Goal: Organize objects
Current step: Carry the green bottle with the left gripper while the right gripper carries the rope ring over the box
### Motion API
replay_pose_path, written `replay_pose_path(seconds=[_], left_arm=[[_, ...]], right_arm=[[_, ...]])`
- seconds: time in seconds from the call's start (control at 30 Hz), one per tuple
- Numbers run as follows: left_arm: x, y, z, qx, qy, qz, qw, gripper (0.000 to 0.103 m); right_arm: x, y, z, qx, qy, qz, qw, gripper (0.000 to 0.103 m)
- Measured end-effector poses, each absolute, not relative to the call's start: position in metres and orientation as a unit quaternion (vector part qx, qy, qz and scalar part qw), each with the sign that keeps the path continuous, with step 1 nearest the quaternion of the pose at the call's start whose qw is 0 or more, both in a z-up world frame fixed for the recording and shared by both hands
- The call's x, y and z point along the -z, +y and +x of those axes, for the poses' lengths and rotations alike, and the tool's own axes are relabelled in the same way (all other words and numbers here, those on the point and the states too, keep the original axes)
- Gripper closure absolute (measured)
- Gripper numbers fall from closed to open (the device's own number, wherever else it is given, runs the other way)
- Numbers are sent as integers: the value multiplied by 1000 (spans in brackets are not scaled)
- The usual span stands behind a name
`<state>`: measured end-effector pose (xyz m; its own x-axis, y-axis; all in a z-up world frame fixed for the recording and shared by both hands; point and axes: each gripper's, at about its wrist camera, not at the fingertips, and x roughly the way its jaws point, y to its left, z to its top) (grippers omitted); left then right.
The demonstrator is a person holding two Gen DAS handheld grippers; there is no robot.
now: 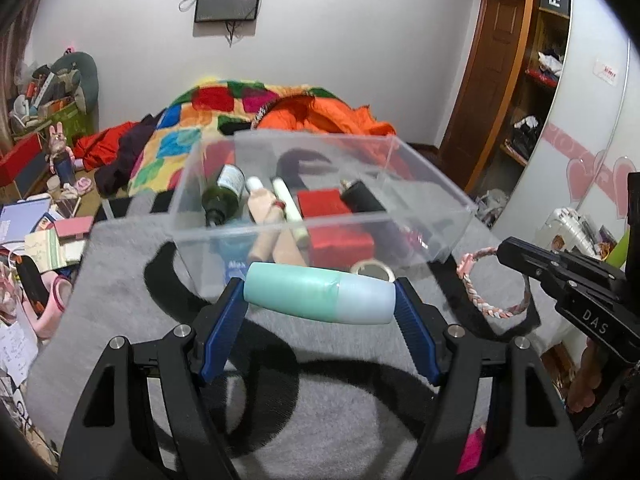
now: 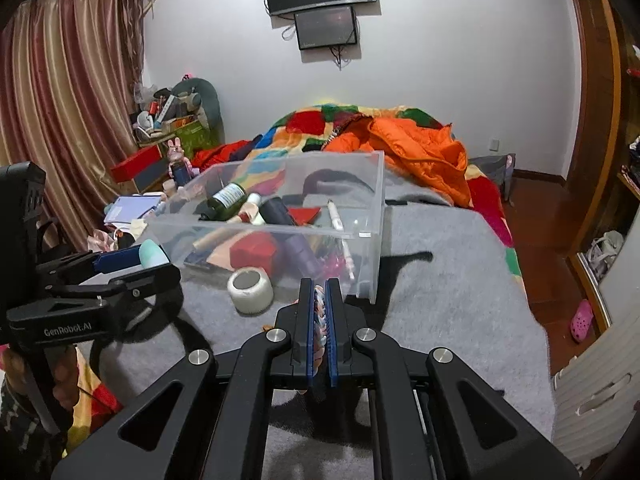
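Left claw [image 1: 320,300]: spread fairly wide, blue pads clamped on the two ends of a mint-and-pale-blue bottle [image 1: 320,298], carried crosswise, clear of the grey blanket [image 1: 340,412] and just short of the near wall of the clear plastic bin [image 1: 420,236]. Right claw [image 2: 319,304]: pinched nearly closed on a pink-and-white braided ring [image 1: 496,292], most of the loop dangling free beyond the tips.

Inside the bin: dark green bottle [image 1: 222,192], red box [image 1: 332,220], black cylinder [image 1: 362,198], a couple of pale tubes, all lying loose. Just outside its near wall, on the blanket: roll of clear tape [image 2: 250,290], not yet put away.

For the step in hand, judged as dropping both items into the bin: lift the bottle above the rim before moving forward, so as not to knock the wall or push the bin along the soft bed. Keep it level; release low over an open patch, near the front left corner by the look of it. Bring the ring in from the right side, well apart from the other claw, and let go only once the whole loop hangs inside the rim. Beyond the bin: patchwork quilt [image 2: 320,120] and orange jacket [image 2: 416,148] heaped further up the bed.
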<state>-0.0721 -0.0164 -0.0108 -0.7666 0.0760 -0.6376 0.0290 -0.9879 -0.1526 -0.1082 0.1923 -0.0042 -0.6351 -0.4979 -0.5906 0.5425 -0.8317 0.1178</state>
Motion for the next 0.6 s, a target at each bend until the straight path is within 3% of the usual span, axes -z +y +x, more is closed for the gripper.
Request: replay_pose_path(seconds=[0.6], left_arm=[[-14, -34, -109, -947, -64, -314, -24, 30]], right_arm=[[-45, 161, -152, 926, 34, 244, 286, 98]])
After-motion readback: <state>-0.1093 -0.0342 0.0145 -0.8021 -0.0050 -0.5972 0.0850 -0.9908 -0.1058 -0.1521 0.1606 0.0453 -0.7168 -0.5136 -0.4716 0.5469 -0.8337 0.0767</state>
